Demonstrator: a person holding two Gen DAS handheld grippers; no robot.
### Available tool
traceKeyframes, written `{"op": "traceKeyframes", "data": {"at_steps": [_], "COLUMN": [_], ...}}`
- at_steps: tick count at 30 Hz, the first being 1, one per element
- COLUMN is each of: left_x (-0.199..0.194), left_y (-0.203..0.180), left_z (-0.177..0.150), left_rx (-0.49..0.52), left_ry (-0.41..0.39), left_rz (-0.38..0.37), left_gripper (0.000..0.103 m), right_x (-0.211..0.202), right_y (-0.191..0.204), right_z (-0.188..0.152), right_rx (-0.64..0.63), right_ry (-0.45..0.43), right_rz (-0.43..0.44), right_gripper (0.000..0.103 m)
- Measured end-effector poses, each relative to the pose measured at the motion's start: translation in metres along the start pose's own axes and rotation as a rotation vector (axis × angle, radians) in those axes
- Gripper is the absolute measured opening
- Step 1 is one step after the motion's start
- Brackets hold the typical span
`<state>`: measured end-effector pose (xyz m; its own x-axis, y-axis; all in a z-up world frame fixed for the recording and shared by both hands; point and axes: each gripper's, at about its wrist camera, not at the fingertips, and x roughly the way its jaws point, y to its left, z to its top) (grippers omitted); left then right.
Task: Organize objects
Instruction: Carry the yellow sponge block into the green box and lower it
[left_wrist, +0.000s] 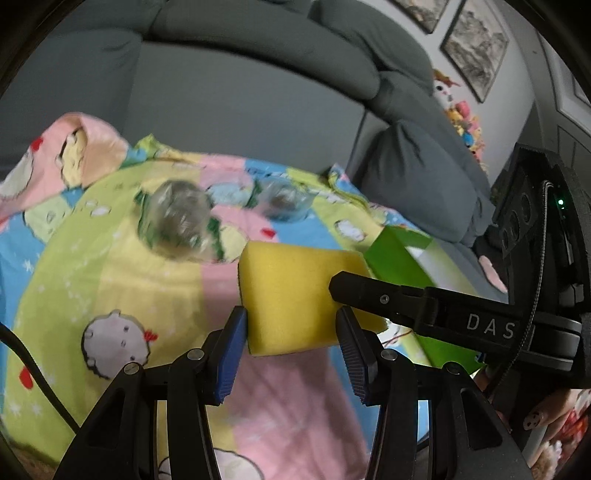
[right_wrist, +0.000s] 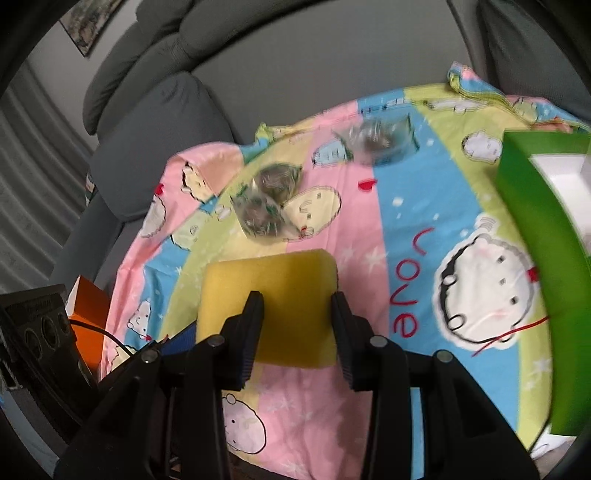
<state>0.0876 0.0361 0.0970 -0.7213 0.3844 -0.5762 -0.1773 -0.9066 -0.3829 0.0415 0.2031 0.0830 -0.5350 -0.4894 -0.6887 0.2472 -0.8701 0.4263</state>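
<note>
Yellow sponge (left_wrist: 291, 295): pinched by left gripper (left_wrist: 291, 343) and right gripper (right_wrist: 295, 332) together.
Risk: uneven pulling could tear it free.

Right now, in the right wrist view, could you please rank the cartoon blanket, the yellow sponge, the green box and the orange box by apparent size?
1. cartoon blanket
2. green box, cut off by the frame edge
3. yellow sponge, enlarged by nearness to the camera, so its place against the green box is unsure
4. orange box, partly hidden

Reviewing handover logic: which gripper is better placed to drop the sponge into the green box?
Probably right. The right gripper holds the yellow sponge, with the green box on its side; the left gripper grips it too.
</note>
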Motion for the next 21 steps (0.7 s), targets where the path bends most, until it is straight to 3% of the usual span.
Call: {"op": "traceKeyframes", "data": {"at_steps": [11,16,21], "left_x": [-0.016,0.000,0.023], "left_y": [-0.057,-0.082,-0.108], "left_z": [0.054,0.059,0.055], "left_rx": [0.057,0.094,0.138], "left_ry": [-0.131,-0.115,-0.063], "left_rz": [-0.077,-0.098,-0.129], "left_gripper": [0.050,0.050,0.050], "right_x": [-0.079,-0.101,-0.111], "right_y": [0.005,-0.011,-0.058], "right_z": [0.046,0.052,0.047], "right_rx": [-0.083,-0.091,0.019], "right_ry": [-0.172,-0.237,-0.251], "right_rz": [-0.053,-0.080,-0.048], "right_gripper": [0.037,0.037,0.036]}}
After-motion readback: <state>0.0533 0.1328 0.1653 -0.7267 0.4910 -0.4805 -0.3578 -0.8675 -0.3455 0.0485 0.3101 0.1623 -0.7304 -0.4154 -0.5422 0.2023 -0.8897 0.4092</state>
